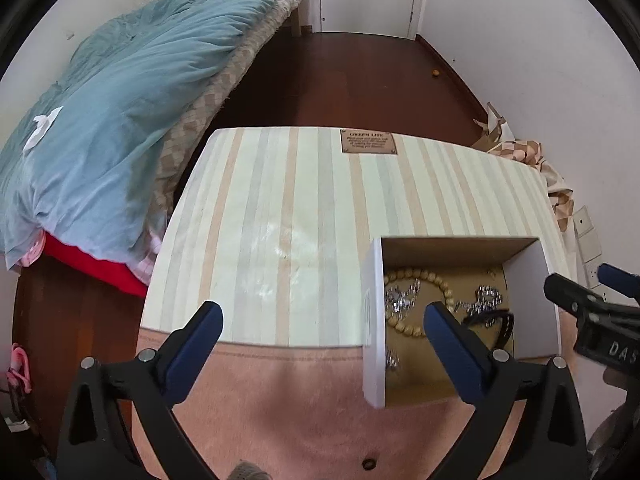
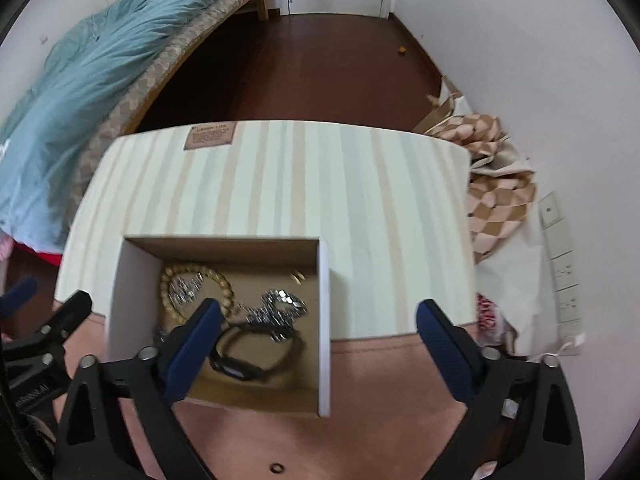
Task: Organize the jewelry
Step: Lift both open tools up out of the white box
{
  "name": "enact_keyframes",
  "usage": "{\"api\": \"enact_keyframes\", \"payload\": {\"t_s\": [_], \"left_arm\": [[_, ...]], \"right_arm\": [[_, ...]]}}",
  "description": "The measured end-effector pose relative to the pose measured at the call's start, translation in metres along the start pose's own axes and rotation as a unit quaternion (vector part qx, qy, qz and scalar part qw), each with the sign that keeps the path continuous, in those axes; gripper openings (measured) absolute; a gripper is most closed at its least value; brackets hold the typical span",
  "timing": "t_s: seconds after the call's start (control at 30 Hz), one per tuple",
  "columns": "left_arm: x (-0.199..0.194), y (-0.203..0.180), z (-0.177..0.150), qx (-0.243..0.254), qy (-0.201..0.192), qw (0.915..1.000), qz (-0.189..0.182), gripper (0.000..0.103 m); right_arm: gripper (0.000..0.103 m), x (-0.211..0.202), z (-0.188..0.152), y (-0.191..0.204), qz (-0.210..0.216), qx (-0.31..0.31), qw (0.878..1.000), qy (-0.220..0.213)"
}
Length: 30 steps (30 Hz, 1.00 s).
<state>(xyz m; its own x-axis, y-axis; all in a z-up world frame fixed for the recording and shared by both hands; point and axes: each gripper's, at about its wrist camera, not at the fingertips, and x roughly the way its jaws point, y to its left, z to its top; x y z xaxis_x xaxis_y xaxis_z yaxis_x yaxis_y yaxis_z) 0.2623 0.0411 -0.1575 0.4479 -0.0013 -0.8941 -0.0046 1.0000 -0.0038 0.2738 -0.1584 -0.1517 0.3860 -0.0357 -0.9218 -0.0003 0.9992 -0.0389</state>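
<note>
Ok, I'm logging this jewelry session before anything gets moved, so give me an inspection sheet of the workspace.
Surface: striped cushion top with a brown label; pink fabric along the near edge.
Job's things: open cardboard box holding a wooden bead bracelet, silver chain pieces and a black watch.
Clutter: small dark ring on the pink fabric.
Grippers: left gripper open, empty, its right finger over the box; right gripper open, empty, straddling the box's right wall.
Cables: nothing seen.
Surroundings: bed with a teal duvet, dark wood floor, white door, checkered bag by the wall.
</note>
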Motion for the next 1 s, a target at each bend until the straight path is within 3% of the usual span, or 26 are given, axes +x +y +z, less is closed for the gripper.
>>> {"api": "enact_keyframes", "payload": {"t_s": [0.17, 0.43, 1.0], "left_arm": [[-0.012, -0.003, -0.017, 0.004, -0.003, 1.0, 0.006, 0.103], [-0.05, -0.008, -0.038, 0.01, -0.027, 0.9995, 0.011, 0.103], [-0.163, -0.015, -0.08, -0.002, -0.107, 0.9941, 0.019, 0.103]], "right_arm": [[0.101, -0.013, -0.025, 0.001, -0.015, -0.007, 1.0, -0.011], [0.101, -0.044, -0.059, 0.002, -0.005, 0.004, 1.0, -0.03], [0.101, -0.171, -0.108, -0.007, -0.007, 0.015, 0.991, -0.136]]}}
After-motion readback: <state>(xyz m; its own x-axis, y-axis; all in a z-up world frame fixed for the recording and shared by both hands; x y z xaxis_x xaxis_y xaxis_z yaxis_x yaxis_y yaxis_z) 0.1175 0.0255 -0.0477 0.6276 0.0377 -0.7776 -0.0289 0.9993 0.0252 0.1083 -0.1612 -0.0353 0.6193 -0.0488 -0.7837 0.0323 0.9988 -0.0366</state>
